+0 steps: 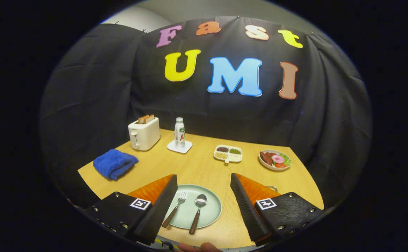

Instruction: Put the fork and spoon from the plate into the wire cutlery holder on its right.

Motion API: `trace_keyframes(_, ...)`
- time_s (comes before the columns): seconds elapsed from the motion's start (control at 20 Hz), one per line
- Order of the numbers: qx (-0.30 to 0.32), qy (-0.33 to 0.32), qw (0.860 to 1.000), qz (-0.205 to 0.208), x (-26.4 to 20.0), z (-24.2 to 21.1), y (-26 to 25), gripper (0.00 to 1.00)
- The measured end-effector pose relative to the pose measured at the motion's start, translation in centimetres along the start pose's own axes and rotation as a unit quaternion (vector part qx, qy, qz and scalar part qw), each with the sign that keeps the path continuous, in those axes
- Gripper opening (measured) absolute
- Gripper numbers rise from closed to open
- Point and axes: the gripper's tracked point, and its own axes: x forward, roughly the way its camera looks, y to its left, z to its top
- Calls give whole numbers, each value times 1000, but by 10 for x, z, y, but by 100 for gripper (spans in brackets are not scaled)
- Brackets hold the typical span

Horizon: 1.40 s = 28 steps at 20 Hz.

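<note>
While we are holding the gripper (204, 196) above the wooden table (204, 168), its fingers are standing wide apart, gripping nothing. Between them we are seeing the green plate (212, 210), with the fork (176, 208) and spoon (197, 210) lying side by side on it. The right finger is hiding most of the wire cutlery holder (272, 188).

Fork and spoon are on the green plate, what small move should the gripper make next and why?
Probably lower the open gripper toward the fork: it lies beside the spoon on the plate between the spread fingers, untouched.
</note>
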Motion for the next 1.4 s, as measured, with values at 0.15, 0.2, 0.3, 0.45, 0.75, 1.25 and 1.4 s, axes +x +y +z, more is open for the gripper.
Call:
trace_keyframes(0.15,-16,65,998,-2,13,-35,2,94)
trace_keyframes(0.2,-16,83,996,0,17,-45,4,94)
trace_keyframes(0.3,-7,116,993,1,24,-63,6,94)
trace_keyframes(0.45,-8,171,985,-6,34,-97,5,94)
trace_keyframes(0.75,6,242,970,12,53,-141,13,94)
trace_keyframes(1.25,-33,315,949,2,69,-165,16,59)
trace_keyframes(1.4,-20,333,943,5,74,-168,20,59)
